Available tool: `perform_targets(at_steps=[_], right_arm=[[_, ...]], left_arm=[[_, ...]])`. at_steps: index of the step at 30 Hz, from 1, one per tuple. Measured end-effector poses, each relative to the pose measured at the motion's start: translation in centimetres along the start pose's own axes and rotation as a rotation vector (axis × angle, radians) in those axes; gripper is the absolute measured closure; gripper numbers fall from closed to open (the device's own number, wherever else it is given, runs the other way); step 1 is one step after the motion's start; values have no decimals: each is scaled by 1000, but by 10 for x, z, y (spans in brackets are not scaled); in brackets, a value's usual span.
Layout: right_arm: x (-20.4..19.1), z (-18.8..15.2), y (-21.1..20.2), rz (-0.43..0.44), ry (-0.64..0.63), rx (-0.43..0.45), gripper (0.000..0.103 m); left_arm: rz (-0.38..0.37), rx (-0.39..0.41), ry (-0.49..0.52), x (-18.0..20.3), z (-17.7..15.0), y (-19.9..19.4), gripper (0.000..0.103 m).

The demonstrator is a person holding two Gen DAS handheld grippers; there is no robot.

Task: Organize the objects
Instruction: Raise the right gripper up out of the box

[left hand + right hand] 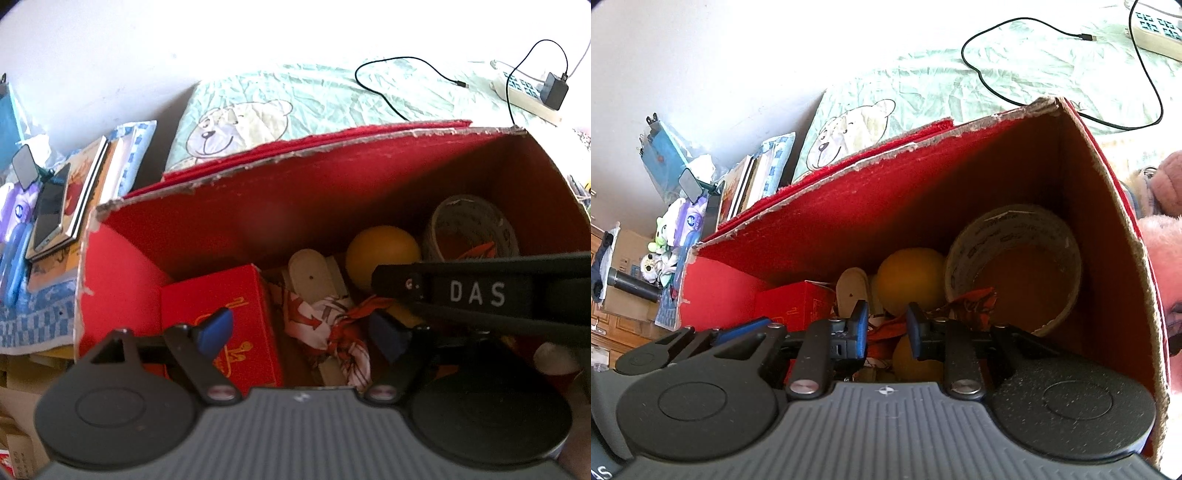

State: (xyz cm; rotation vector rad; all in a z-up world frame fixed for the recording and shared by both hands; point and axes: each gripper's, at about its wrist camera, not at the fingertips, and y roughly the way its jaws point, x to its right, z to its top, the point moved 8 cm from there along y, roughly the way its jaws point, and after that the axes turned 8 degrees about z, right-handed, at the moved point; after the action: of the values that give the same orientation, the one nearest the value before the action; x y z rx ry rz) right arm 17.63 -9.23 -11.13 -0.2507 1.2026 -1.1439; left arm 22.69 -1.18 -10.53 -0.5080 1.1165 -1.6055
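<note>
Both my grippers hang over the open red box (1115, 192). Left gripper (303, 332): fingers spread wide, nothing between them. Right gripper (886, 332): a narrow gap between its blue pads (862, 328), nothing clearly gripped; I read it as released.

Step, as I judge it: sorting the box's contents, either just after a drop or just before a pick. The next move calls for choosing one item and coming straight down, since the box walls leave little side room.

Nearest, below the left gripper, a crumpled red-and-white cloth (332, 332), soft and limp, should bunch when pinched. Beside it a small red carton (225, 310), stiff and square-edged. Beyond, a pale flat oval plastic piece (314, 277), then a smooth yellow ball (910, 284), likely to roll. Farthest, a roll of tape (1012, 266) leaning in the corner. Box rim is torn cardboard.
</note>
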Motion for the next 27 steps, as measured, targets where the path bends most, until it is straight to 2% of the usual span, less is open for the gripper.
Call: perform_targets(at_steps=[7,13,16,27], right_arm=[[1,-1,-2,-4,-3,-14,77],[2,-2,-5,-3,0,-14,76],[2,-2,-7,-3,7,-11,71],[-6,-3,-6,-23,-41,-5,71]], left_arm=[[17,8,-7,-2,0,0,19],[19,11,-17,-3,1,-2,13],[20,2,-20,-4,2,-1,12],[42,-7,-17,-4,1,-1,11]])
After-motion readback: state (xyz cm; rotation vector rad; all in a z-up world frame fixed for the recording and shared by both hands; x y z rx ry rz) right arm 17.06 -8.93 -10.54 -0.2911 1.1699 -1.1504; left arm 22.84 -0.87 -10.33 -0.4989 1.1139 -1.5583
